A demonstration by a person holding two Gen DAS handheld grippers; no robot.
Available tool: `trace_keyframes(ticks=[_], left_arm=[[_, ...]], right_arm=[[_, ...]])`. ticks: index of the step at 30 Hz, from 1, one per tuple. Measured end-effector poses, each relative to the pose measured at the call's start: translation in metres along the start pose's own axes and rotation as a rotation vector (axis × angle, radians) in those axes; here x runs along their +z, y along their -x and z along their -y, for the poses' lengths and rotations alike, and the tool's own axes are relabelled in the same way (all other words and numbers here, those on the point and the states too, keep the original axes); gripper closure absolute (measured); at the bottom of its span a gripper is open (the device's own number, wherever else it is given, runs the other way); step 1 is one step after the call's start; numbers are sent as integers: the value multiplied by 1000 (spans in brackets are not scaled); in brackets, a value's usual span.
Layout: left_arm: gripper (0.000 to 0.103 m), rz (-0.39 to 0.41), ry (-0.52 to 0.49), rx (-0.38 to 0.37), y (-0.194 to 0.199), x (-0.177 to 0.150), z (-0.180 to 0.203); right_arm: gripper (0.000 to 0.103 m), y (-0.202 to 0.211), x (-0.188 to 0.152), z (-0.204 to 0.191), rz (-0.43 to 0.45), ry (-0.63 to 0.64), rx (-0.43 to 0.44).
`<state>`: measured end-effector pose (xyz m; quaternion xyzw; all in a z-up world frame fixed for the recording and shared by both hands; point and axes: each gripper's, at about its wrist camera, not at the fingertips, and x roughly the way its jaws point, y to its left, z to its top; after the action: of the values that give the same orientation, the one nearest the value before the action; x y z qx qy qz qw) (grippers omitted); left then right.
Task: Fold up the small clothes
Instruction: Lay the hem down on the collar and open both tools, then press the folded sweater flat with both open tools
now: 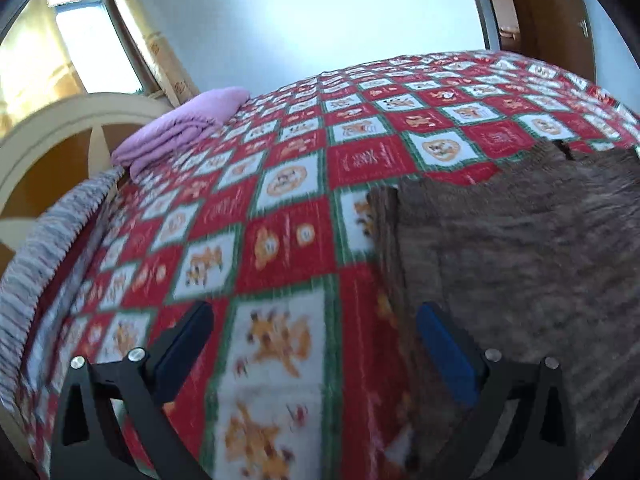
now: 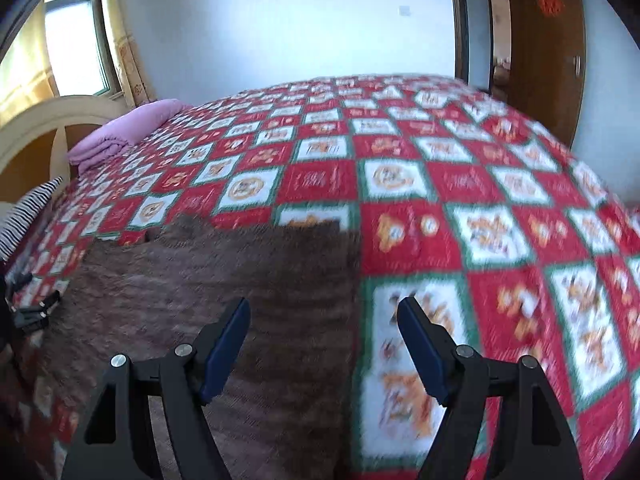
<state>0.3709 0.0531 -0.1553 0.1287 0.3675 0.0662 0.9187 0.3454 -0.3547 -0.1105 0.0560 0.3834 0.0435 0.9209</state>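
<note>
Left wrist view: the whole picture is smeared by motion, so the cartoon figures printed on the red, white and green checked bedspread (image 1: 288, 184) cannot be made out. A brown knitted garment (image 1: 520, 240) is spread flat on the bedspread at the right; its right side and near edge are cut off by the frame, and no sleeves or collar can be told apart. The left gripper (image 1: 316, 334) is seen from behind, tilted down toward the bed, with its jaws spread wide and nothing between them. Its left finger is held over bare bedspread, while its blue-padded right finger (image 1: 448, 356) is seen against the garment's left edge; whether it touches the cloth cannot be told. A folded lilac blanket (image 1: 180, 128) is seen at the far left by the cream headboard (image 1: 60, 120), and a grey striped cloth (image 1: 52, 240) is partly cut off at the left edge.

Right wrist view: this picture is blurred as well. The right gripper (image 2: 324, 320) is angled down at the bed, jaws spread and empty. The garment (image 2: 208, 280) is laid out left of centre, and its right edge is seen running between the two fingers. The left gripper (image 2: 34, 312) is glimpsed, mostly cut off, at the far left beside the garment.
</note>
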Motion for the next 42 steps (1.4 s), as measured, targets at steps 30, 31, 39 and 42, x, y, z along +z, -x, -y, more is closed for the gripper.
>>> trace_keyframes(ticks=[30,31,39,42], left_arm=[[98,-34,158,-378,46,-62,5],[98,-19,158,-382,49,-62,5],[100,42,138,-432,68,-69,0],[100,16,159,-438,61,-73,-4]], right_arm=[[81,34,-91,20,-92,-60,91],[91,35,-92,18,-86,-53,105],[101,56,-99,6,-74,13,137],[101,57,-105,6,-86,13,145]])
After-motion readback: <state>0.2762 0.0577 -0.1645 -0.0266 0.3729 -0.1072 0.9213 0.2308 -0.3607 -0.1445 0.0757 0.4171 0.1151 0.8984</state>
